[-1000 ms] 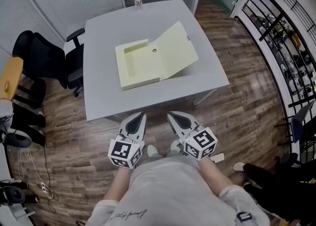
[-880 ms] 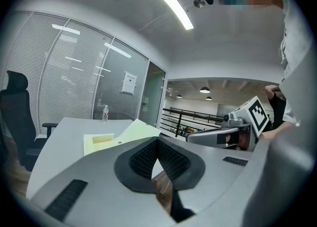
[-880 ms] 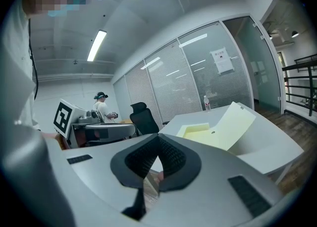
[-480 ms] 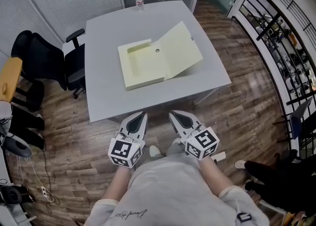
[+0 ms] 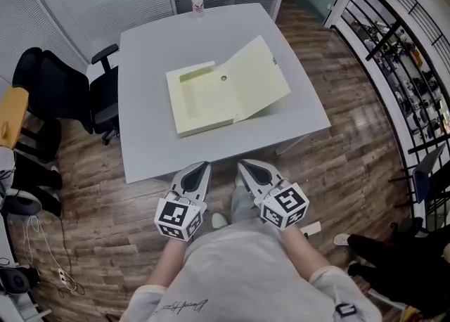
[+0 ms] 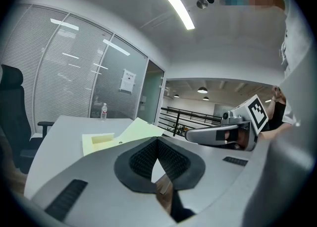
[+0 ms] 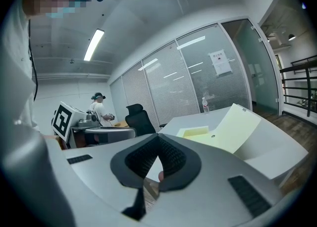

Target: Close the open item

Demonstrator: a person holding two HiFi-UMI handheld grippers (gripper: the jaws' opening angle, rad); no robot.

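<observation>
The pale yellow cardboard box file [image 5: 204,99] lay open near the middle of the grey rectangular table [image 5: 140,141]. Its shallow tray was flat on the top and its broad lid [image 5: 261,76] tilted up from the tray's 3 o'clock side. Both tools hung close to the person's body, short of the table's near edge and well apart from the file. The left gripper [image 5: 202,166] had its jaws together at the tips with nothing between them, and the right gripper [image 5: 242,166] was the same.

As I judged it, the closing had not begun. To do it well, the right gripper should reach to the lid's free edge at 2 o'clock and either open to pinch it or push from behind with closed tips. It should then swing the lid over toward 9 o'clock in one slow arc. The left could rest on the tray's 9 o'clock rim — a light file like that may well slide. The clear plastic water bottle [image 5: 197,0] at the far 12 o'clock edge stood out of the way.
</observation>
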